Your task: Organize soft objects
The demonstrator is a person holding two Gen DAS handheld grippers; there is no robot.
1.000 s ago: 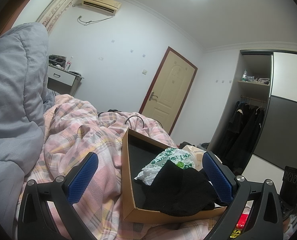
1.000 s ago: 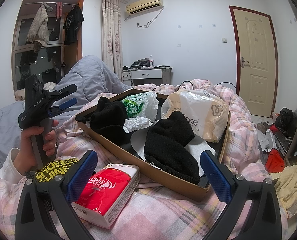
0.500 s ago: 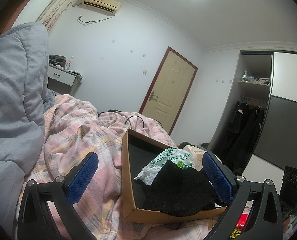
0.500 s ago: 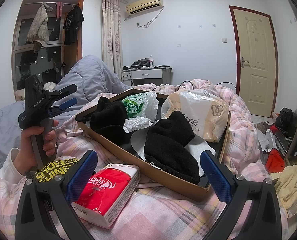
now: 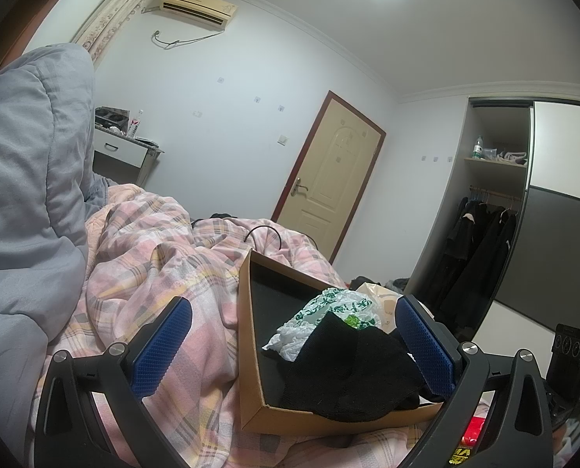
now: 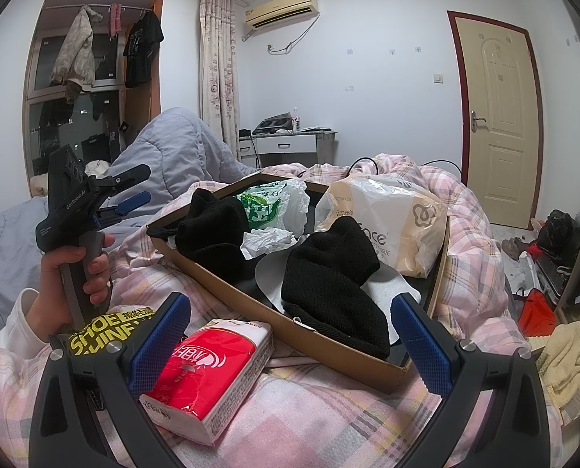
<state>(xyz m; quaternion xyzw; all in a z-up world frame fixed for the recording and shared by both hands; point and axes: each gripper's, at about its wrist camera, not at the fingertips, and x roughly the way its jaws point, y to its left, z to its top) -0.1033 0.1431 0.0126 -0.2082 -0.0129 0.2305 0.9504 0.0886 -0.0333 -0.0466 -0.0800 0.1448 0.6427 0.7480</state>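
A pink plaid quilt covers the bed, and on it sits a shallow brown cardboard box with a dark inside, holding a puffy cream tissue bag at its far end, two limp black knit pieces and a crumpled white-and-green plastic bag. Just outside the box's near wall lies a red-and-white tissue pack — between the spread blue pads of the right hand-held gripper, which grips nothing. The left hand-held gripper — fingers wide apart and empty — is held up in a hand beside the box.
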